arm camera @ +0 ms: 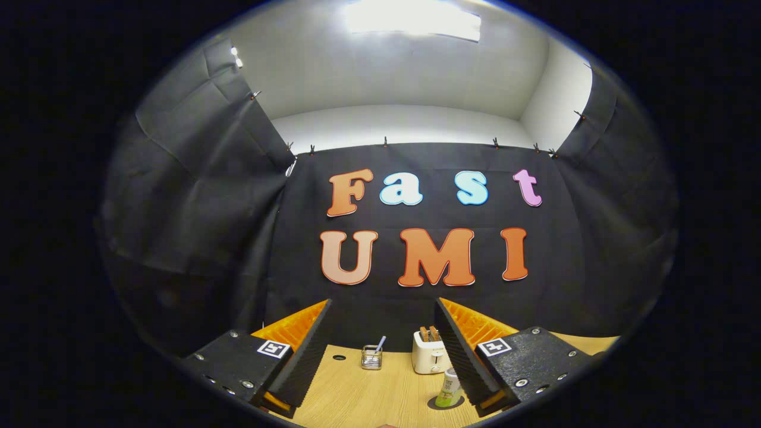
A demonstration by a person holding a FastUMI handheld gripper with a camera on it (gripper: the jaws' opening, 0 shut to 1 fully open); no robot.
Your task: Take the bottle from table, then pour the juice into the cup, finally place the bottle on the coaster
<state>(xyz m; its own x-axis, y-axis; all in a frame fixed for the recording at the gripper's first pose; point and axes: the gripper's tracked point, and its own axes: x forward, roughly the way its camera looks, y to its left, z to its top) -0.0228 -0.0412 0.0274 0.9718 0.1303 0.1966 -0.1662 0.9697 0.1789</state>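
The jaws [380, 351] are wide apart and hold nothing. They hang above the desk [380, 398], which is light wood.

Nearest, close to the inner side of the right finger [461, 356], stands the bottle [449, 387]. It is upright on a dark round coaster [439, 404]. The right finger hides part of the bottle and part of the coaster. I cannot tell if the finger touches the bottle.

A bit farther back, between the two fingers, is a small clear cup [371, 357] with a thin stick poking out of it. It stands by itself, left of the bottle and well apart from it.

To the right of the cup is a white toaster [430, 352] with two slices of bread sticking up. It sits just behind the bottle, and the right finger covers its right edge.

Near the left finger [300, 356] there is a small dark round hole [339, 358] in the desk.

Farthest away, black cloth [238, 238] hangs behind the desk.
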